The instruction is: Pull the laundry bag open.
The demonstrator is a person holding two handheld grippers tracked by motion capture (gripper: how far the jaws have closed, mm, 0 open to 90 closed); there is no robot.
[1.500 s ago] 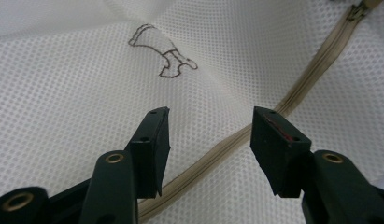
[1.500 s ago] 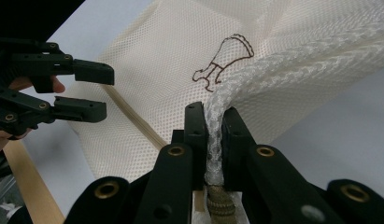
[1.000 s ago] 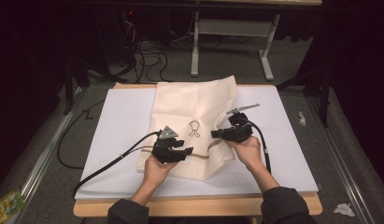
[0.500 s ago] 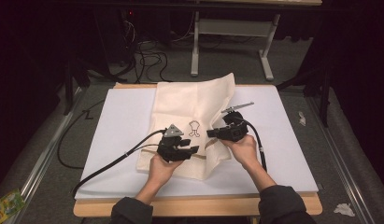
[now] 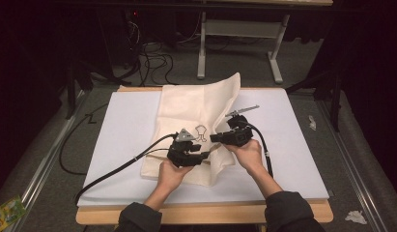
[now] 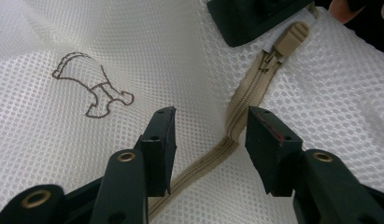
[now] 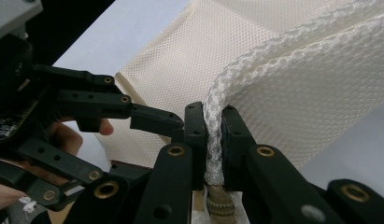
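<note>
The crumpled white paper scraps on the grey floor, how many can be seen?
2: one crumpled white paper scrap right of the table's far part, another crumpled scrap by its near right corner. More may be hidden in the dark.

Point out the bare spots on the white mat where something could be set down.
Free: the white mat left of the mesh bag, up to the left tool's cable, and the strip right of the right tool. Crowded: the middle, around bag, left tool and hands.
</note>
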